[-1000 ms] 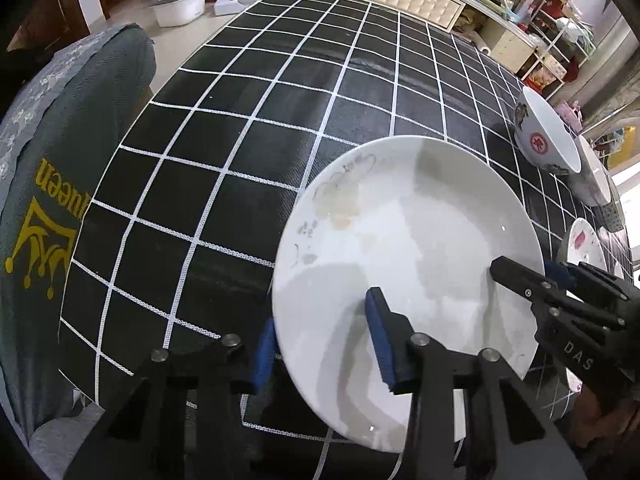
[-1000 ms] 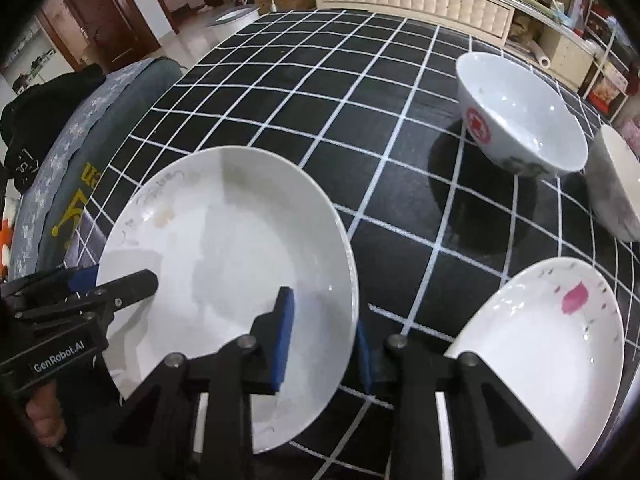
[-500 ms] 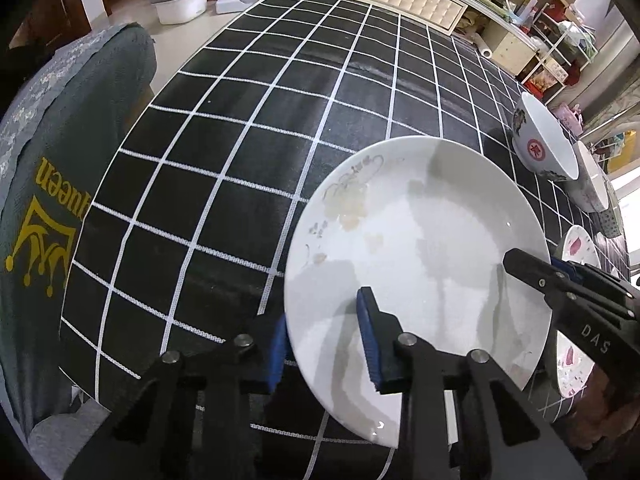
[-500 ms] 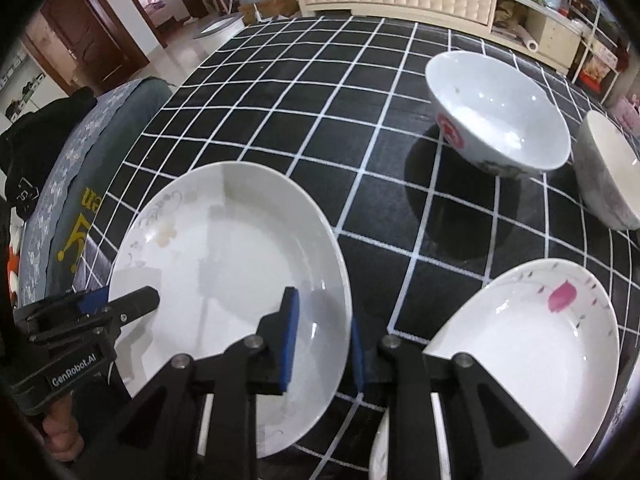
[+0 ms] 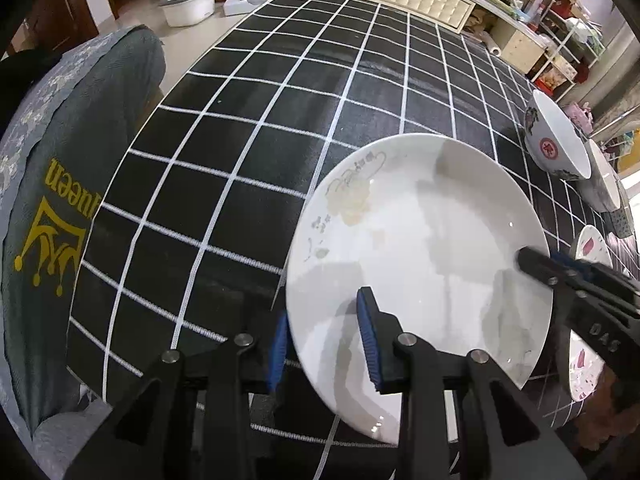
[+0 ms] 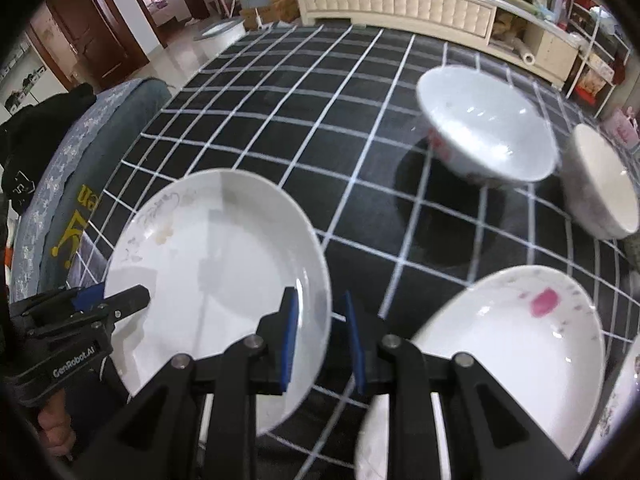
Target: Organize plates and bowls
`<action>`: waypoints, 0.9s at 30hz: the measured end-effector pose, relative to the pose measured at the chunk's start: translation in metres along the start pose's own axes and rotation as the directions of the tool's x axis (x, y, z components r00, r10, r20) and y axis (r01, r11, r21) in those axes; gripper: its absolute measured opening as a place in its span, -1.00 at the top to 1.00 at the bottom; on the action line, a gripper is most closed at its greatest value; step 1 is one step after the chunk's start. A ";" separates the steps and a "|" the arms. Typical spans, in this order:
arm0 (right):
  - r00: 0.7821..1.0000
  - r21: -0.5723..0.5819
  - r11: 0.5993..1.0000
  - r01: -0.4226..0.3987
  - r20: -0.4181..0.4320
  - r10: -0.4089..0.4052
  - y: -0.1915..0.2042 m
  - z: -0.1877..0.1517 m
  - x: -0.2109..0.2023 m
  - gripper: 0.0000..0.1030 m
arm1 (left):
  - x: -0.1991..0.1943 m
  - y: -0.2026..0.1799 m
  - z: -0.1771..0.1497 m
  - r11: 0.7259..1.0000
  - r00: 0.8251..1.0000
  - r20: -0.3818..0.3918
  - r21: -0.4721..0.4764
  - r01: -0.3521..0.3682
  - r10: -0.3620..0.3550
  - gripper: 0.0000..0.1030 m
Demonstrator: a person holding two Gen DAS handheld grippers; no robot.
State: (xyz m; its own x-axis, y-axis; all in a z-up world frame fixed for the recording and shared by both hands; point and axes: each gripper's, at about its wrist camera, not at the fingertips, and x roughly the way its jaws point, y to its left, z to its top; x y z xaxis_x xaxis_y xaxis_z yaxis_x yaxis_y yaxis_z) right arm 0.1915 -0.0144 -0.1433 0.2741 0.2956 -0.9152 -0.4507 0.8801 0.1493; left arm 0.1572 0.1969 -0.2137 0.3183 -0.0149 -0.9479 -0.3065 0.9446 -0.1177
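**Two claws on one white plate, carried toward the pink-flecked plate**

My left gripper (image 5: 324, 334), low centre of the left wrist view, is clenched on the near rim of the white plate (image 5: 420, 248), one blue pad above the rim and one below. My right gripper (image 6: 320, 336), low centre of the right wrist view, grips the opposite rim the same way. The plate sits centre-right in the left view and lower left in the right view, apparently lifted off the checked tablecloth (image 5: 256, 128).

To do this step well, I judge that I should keep both rims level, move the claws together so neither twists the glazed edge loose, and bring the plate over the pink-flecked plate (image 6: 500, 340), lower right, before I let go. The red-marked bowl (image 6: 486, 128) and a second bowl (image 6: 604, 184), upper right, stand well apart from that path.

Legible writing: "GenRobot.AI" on the left gripper's body, "DAS" on the right's, and gold letters "ueen" with a crown on the grey cover (image 5: 48, 208) at far left.
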 end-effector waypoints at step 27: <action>0.989 0.254 0.964 0.077 0.107 -0.107 -0.121 -0.097 -0.114 0.46 | -0.064 -0.162 -0.042 0.951 0.987 0.040 0.277 0.136 -0.153 0.42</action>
State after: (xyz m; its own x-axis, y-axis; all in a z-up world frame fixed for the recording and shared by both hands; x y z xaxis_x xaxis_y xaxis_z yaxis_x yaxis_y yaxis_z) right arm 0.1324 -0.1904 -0.0929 0.4095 0.2379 -0.8807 -0.1982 0.9655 0.1687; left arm 0.1486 0.0311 -0.1460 0.3975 -0.1460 -0.9059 0.0000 0.9873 -0.1591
